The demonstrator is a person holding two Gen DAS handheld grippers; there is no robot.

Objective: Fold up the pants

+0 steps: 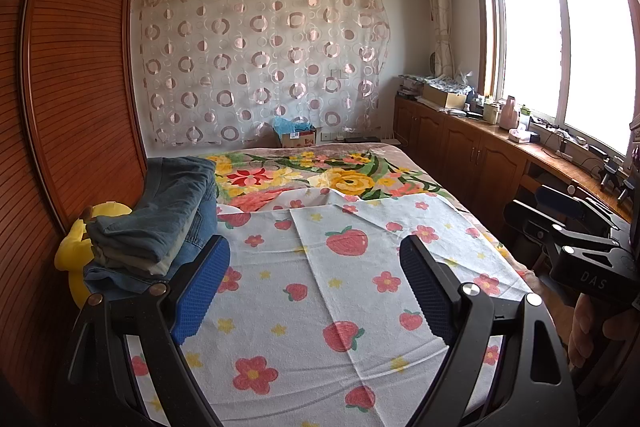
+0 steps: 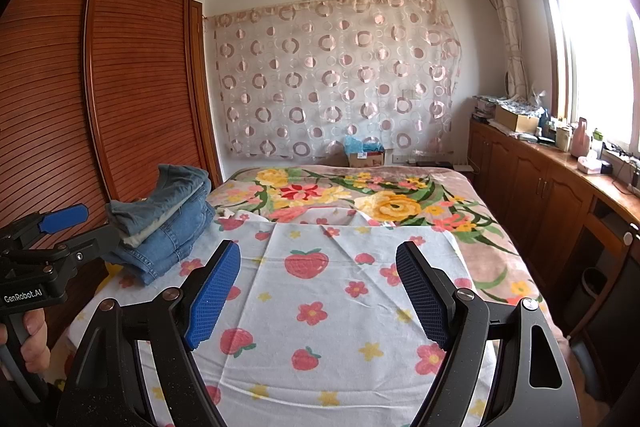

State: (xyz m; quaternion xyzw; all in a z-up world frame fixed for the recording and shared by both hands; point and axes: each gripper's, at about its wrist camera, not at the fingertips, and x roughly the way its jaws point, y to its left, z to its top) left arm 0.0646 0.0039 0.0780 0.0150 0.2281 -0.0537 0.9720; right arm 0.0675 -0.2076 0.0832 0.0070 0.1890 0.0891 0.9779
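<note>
Both tongs hang wide open and empty above the near end of the bed: my left gripper [image 1: 316, 287] and right gripper [image 2: 318, 291] side by side, blue pads well apart, gripping nothing. Under them lies the strawberry-print sheet [image 1: 320, 267], smoothed flat, I judge as a folding surface. No pants lie on it. The pants sit in a folded stack of jeans [image 1: 172, 215] on the left edge by the wardrobe [image 1: 76, 67], likely parked aside to keep the middle free.
</note>
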